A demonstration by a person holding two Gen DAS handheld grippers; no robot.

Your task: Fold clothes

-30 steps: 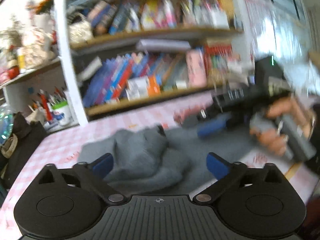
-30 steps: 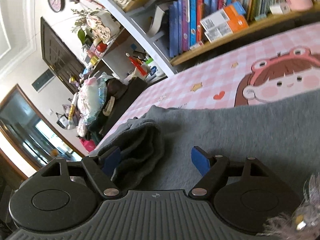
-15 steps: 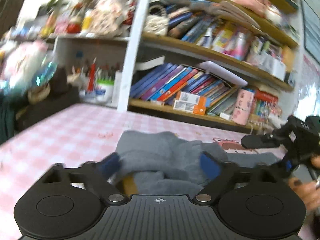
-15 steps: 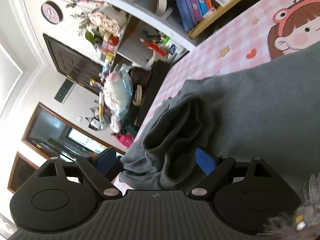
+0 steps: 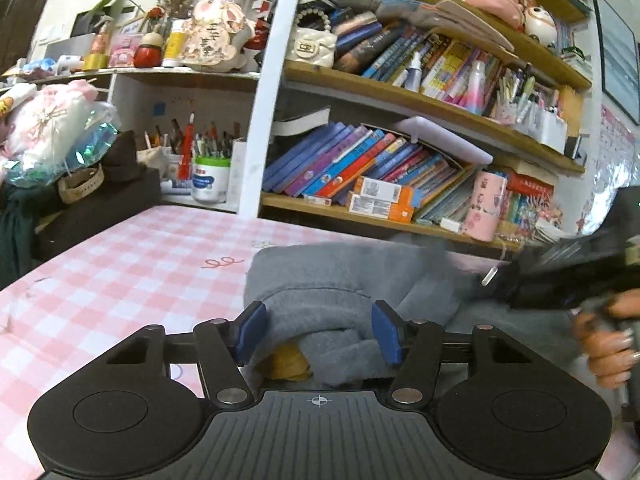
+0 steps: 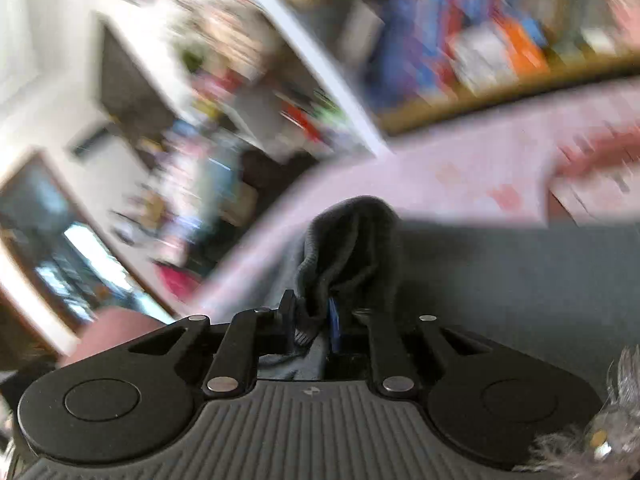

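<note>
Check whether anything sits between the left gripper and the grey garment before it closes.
Nothing visible does. The left gripper is open with a bunched fold of the grey garment already between its fingers. A yellow patch shows under the fold; what it is cannot be told.

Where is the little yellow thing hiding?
In the left wrist view, the yellow thing peeks out from under the bunched grey garment, low in the middle, between the open blue pads of the left hand-held gripper on the pink checked cloth.
</note>
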